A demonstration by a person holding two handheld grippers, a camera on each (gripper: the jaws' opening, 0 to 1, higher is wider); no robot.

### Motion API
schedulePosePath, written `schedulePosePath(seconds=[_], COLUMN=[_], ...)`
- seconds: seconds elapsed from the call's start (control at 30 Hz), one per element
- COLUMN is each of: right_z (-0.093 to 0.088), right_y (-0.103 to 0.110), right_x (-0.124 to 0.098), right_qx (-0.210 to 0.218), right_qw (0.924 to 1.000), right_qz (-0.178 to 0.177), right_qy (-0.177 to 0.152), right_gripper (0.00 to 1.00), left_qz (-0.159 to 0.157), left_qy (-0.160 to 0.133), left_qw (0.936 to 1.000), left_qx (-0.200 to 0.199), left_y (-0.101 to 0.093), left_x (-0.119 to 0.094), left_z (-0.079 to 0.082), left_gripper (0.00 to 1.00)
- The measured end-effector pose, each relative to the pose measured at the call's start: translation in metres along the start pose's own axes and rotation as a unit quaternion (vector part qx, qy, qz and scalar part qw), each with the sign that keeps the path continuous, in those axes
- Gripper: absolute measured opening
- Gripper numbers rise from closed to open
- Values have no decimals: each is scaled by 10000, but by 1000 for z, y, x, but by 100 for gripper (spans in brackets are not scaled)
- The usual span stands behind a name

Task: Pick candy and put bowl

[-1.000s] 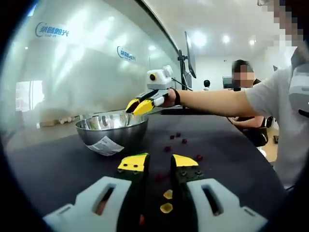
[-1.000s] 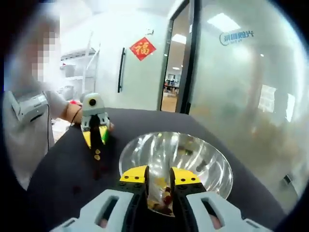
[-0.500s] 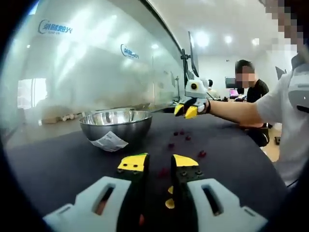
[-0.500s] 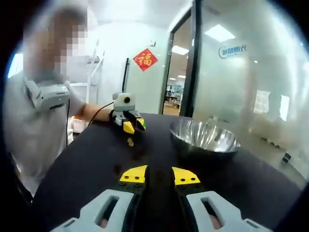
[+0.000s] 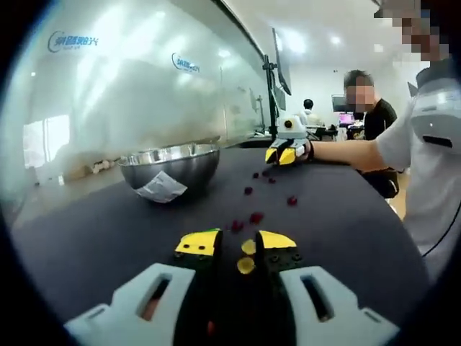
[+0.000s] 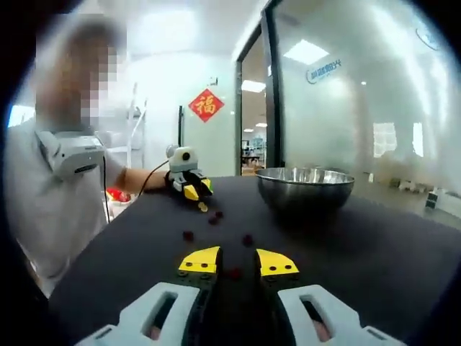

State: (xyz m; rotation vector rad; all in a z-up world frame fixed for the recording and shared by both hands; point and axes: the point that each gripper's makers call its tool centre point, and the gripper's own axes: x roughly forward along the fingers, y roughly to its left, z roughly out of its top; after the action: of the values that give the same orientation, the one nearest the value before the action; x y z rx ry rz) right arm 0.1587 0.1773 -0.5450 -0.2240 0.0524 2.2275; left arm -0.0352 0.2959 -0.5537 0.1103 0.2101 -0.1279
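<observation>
**Inspector:** State of the left gripper (image 5: 239,244)?

**Assistant:** Low over the black table (image 5: 108,238), jaws a narrow gap apart and nothing clamped. Two yellow candies (image 5: 247,256) lie on the table in that gap, near the tips. In the right gripper view the same tool (image 6: 194,190) sits at the far left of the table, held by a hand (image 6: 160,180).

**Inspector:** And the right gripper (image 6: 238,262)?

**Assistant:** Also slightly parted and empty. A dark red candy (image 6: 234,273) lies between its tips. In the left gripper view it (image 5: 282,154) is at the far side of the table.

**Inspector:** Location of the task items?

**Assistant:** More red candies (image 5: 256,217) are scattered on the table between the two grippers. The steel bowl (image 5: 170,165) stands upright, far left in the left gripper view, with a white label (image 5: 161,189) on its side. I cannot tell its contents.
</observation>
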Motion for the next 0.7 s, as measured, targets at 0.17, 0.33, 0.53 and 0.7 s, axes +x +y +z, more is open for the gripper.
schedulePosePath(seconds=[0.17, 0.33, 0.53, 0.7], right_z=[0, 3, 7, 7], right_y=[0, -4, -10, -9], right_x=[0, -7, -11, -12], right_qx=[5, 18, 66, 65], right_qw=[10000, 9999, 9997, 9997], right_qz=[-6, -115, -199, -203], right_qy=[27, -43, -151, -152], right_gripper=[13, 13, 13, 13], left_qz=[10, -72, -106, -176], left_qy=[265, 435, 491, 511], left_qw=[9996, 9988, 9986, 9984], left_qx=[77, 202, 141, 183], left_y=[1, -3, -5, -9], left_x=[1, 4, 5, 8], left_z=[-12, -19, -21, -22], left_gripper=[14, 12, 10, 4])
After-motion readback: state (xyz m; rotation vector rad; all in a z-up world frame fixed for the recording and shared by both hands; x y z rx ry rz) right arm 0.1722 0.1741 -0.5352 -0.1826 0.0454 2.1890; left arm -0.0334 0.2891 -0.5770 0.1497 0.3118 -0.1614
